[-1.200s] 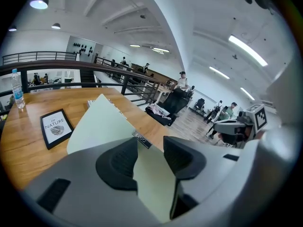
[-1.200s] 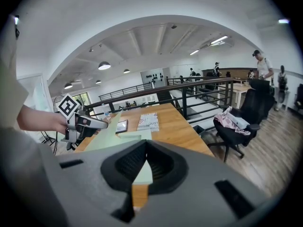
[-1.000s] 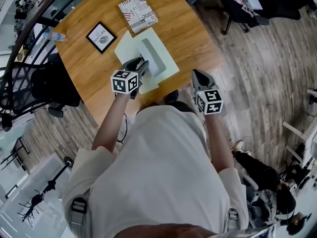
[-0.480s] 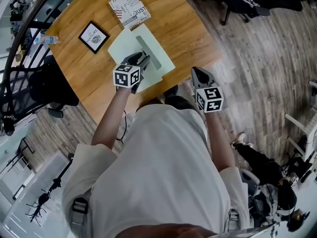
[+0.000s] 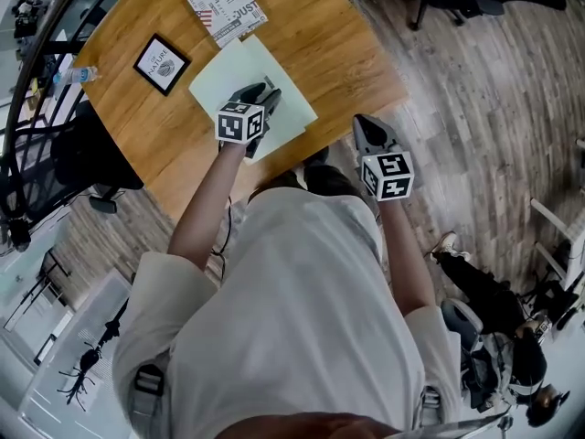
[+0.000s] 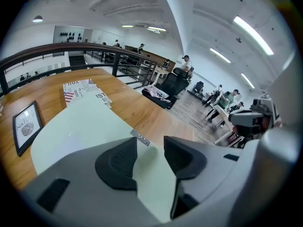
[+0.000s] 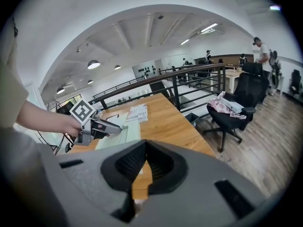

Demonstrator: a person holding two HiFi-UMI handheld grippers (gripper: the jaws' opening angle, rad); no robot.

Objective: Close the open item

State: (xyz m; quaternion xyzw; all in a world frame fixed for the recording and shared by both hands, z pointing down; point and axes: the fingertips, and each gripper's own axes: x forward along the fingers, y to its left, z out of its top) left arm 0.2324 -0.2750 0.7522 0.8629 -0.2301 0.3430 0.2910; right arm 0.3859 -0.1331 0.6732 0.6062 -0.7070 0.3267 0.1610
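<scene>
Green folder [image 5: 228, 73] lies beneath left gripper's [image 5: 270, 94] empty fingers [image 6: 118, 162], which have been opening.

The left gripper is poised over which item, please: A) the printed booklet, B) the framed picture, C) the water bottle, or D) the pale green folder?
D: the left gripper, whose jaws have just been opening with nothing between them, hangs above the pale green folder.

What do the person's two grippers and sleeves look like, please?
Both the left gripper and the right gripper have grey bodies with black ribbed pads. Each carries a white cube with black square markers. The sleeves are short and cream.
</scene>
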